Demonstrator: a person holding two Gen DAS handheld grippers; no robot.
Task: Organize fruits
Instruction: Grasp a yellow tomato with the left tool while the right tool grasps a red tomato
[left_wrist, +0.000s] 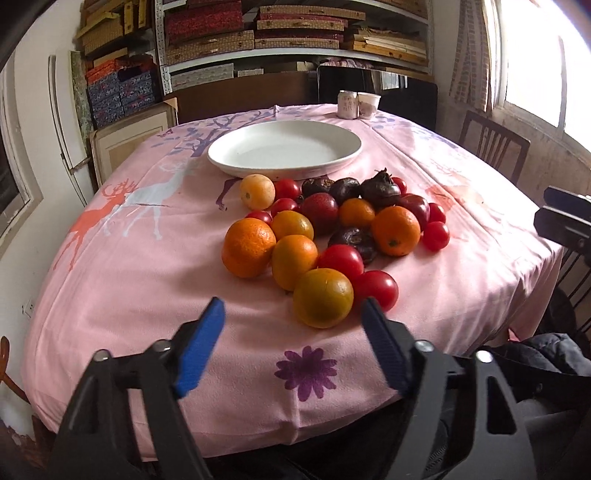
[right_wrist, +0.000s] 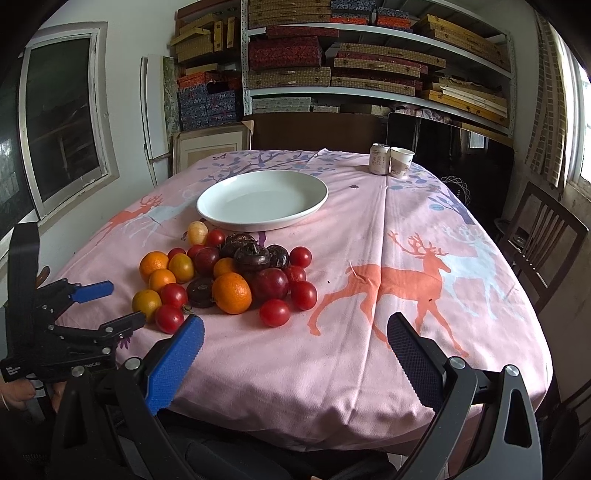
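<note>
A glossy, shallow white oval plate lies on the pink cloth-covered surface. Just before it sits a fruit pile with six dimpled oranges. Left gripper and right gripper: jaws spread, holding nothing.

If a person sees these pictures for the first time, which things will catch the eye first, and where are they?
First comes the heap of fruits, oranges, red tomatoes and dark fruits, lying on the pink deer-print tablecloth near the table's front. Just behind the heap stands an empty white plate. The left gripper and the right gripper are both open and hold nothing.
</note>
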